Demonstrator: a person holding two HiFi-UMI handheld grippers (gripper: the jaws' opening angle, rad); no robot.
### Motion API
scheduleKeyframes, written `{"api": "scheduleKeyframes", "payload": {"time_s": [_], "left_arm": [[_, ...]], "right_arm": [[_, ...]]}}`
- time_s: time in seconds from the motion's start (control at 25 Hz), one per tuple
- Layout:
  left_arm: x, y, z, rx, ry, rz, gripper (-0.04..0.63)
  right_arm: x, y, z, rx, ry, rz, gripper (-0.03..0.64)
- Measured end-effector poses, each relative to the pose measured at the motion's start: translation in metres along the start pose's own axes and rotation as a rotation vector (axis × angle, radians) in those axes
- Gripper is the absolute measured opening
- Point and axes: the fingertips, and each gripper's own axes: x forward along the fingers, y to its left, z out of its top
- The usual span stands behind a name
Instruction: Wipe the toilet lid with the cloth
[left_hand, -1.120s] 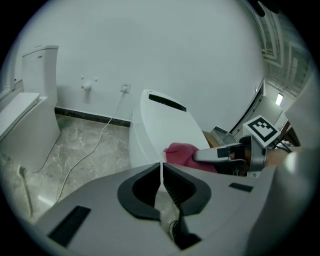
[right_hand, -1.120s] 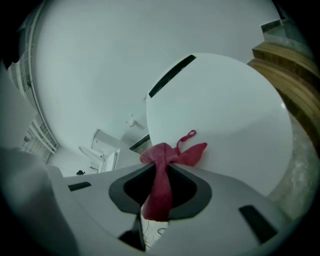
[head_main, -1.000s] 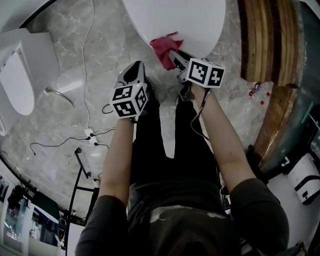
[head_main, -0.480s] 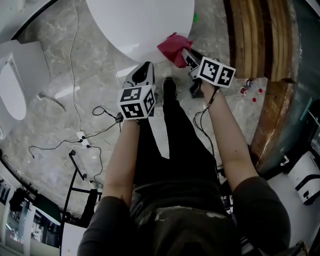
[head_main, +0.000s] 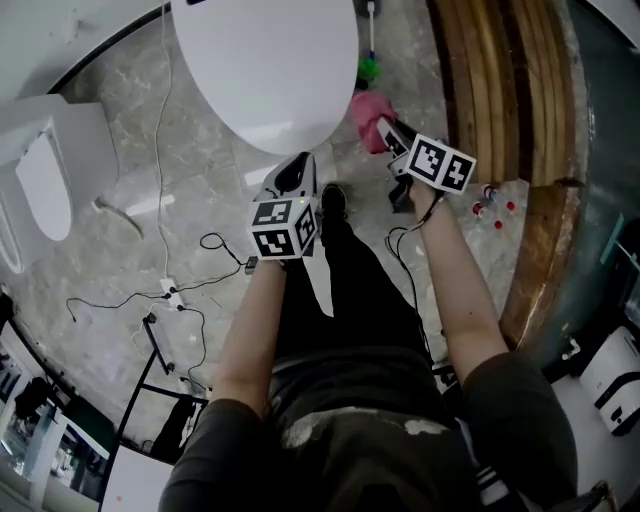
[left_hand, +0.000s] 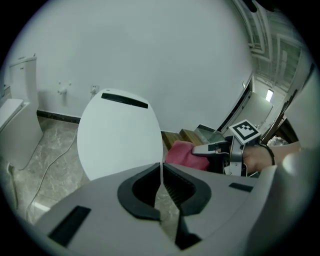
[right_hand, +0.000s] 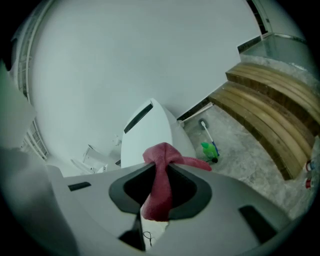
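Jaws of right gripper (right_hand: 160, 170) clamp cloth (right_hand: 159, 197); left gripper (left_hand: 161, 175) closed, empty.

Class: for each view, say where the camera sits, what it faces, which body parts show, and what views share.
Head view: on the head, steeply down at toilet lid and floor; forearms, legs show.
Left gripper view: on left gripper, along shut jaws toward toilet lid; right hand shows.
Right gripper view: on right gripper, toward toilet lid and wall; jaws clamp cloth.
Shared: toilet lid and cloth in all.

2 toilets: shut-lid toilet (head_main: 265, 70) & 2nd toilet (head_main: 45, 185); 1 pink cloth (head_main: 366, 106); 2 grippers: left gripper (head_main: 302, 160) & right gripper (head_main: 388, 126); 1 grn brush (head_main: 370, 68).
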Motion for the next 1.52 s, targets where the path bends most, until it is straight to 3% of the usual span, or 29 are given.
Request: {"api": "scheduleKeyframes", "payload": {"time_s": [0.4,0.64,0.96,1.52], "left_arm": [[-0.061,-0.007,0.064,-0.020,-0.090,0.020,0.023],[-0.095,-0.018,0.097,-0.017,-0.171,-0.022,0.023],[-0.167,0.001,0.101,0.028,-0.191,-0.088,0.023],[-0.294,0.020,0.108,0.099,-0.315,-0.186,0.023]], "right_arm": [[-0.033,0.087,0.026,-0.040,-0.041,0.113,0.067],[-0.060,0.124,0.019,-0.111,-0.044,0.136,0.067],[-0.104,0.184,-0.001,-0.132,-0.148,0.116,0.067],[-0.167,0.269,-0.066,-0.153,-0.291,0.108,0.067]]}}
